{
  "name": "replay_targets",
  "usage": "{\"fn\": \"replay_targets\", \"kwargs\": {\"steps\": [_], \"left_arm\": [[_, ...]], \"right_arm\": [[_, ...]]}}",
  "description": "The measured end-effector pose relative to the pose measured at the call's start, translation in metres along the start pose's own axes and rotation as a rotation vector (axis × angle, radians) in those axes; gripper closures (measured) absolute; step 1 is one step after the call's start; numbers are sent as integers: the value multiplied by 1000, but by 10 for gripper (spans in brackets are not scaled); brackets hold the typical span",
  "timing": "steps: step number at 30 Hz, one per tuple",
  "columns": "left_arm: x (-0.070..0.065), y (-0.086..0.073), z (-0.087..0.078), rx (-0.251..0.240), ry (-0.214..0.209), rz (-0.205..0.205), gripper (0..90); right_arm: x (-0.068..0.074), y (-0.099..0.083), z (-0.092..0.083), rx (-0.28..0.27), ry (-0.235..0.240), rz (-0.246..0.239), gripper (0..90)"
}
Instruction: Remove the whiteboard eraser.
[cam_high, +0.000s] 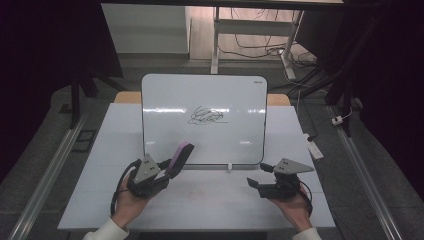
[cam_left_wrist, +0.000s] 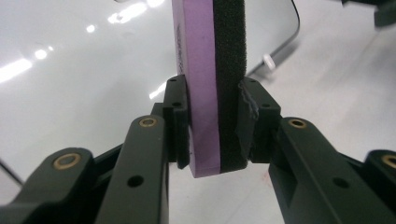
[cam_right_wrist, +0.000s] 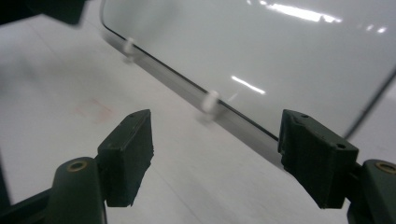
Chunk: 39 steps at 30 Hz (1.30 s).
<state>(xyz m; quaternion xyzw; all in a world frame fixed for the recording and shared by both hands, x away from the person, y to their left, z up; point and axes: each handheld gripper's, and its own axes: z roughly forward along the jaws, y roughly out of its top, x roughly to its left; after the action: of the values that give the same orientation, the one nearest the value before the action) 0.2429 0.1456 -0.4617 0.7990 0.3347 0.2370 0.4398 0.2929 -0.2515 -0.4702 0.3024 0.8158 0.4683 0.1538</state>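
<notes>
A whiteboard (cam_high: 203, 100) lies on the white table (cam_high: 100, 200), with a black scribble (cam_high: 205, 116) near its middle. My left gripper (cam_high: 167, 167) is shut on a purple eraser (cam_high: 180, 157) with a black felt side, held over the board's near left corner. In the left gripper view the eraser (cam_left_wrist: 208, 84) stands upright between both jaws, the purple back on the left. My right gripper (cam_high: 260, 175) hovers at the board's near right corner, open, with nothing between its jaws. The right gripper view shows its jaws (cam_right_wrist: 215, 154) apart before the whiteboard (cam_right_wrist: 261, 51) edge.
Two small white clips (cam_right_wrist: 209, 101) stick out of the board's near edge. A faint red mark (cam_right_wrist: 93, 109) stains the table in front of the board. Beyond the table stand desk legs with cables (cam_high: 260, 47), and a white power strip (cam_high: 315, 147) lies on the floor at the right.
</notes>
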Motion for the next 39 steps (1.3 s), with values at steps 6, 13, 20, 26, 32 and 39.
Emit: {"fn": "replay_targets", "kwargs": {"steps": [6,13,20,26,32,39], "left_arm": [[-17,-7,13,35,-26,53,664],[-36,-11,25,61,-40,128,664],[-50,-12,34,77,-50,173,664],[-58,-13,38,80,-45,194,663],[-66,-13,40,81,-36,231,663],[-70,-12,38,69,-21,254,662]], "right_arm": [[12,18,10,16,91,45,254],[27,33,28,59,172,48,241],[39,45,48,97,234,75,230],[47,54,62,116,260,93,235],[52,57,76,139,287,126,250],[51,55,81,164,336,185,347]]}}
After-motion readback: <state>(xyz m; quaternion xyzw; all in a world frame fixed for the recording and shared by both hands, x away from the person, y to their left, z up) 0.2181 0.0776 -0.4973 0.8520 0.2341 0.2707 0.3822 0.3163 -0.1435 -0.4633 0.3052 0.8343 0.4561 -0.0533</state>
